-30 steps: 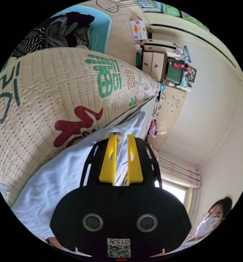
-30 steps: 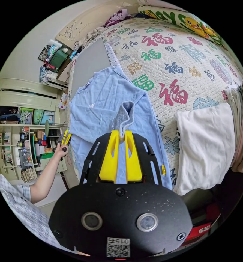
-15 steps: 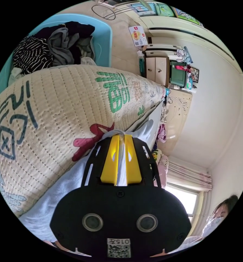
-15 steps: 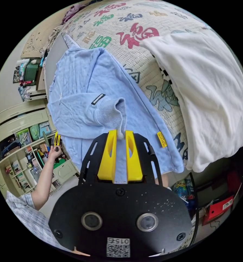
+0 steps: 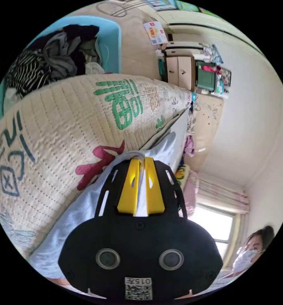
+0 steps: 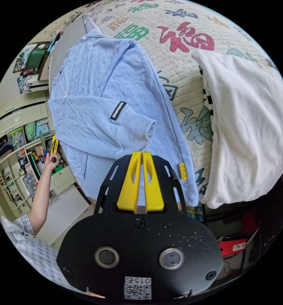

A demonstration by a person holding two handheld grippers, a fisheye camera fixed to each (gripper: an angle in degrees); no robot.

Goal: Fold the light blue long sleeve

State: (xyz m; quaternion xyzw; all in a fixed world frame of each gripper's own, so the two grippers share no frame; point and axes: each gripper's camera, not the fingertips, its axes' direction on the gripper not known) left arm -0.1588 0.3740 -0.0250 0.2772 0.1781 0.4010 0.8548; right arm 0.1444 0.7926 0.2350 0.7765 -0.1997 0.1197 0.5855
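The light blue long sleeve (image 6: 93,82) lies spread on a bedspread printed with characters (image 6: 179,35). One sleeve is folded across its body, and the ribbed cuff (image 6: 136,130) rests flat there. My right gripper (image 6: 141,154) has its jaws almost together, pinching the cuff's lower edge. At the shirt's far side edge a hand holds my left gripper (image 6: 54,146). In the left gripper view, my left gripper (image 5: 140,159) is shut on a fold of the pale blue cloth (image 5: 81,209) at the bed's edge.
A folded white garment (image 6: 246,127) lies beside the shirt on the bed. A blue basket (image 5: 111,35) of dark clothes stands past the bed. Cluttered shelves (image 6: 17,152) and a red box (image 6: 233,246) sit lower down. A masked person (image 5: 252,251) is nearby.
My right gripper has carried the raised cuff across and down, so the sleeve now lies flat over the body, and its jaws have come closer together. My left gripper keeps its hold.
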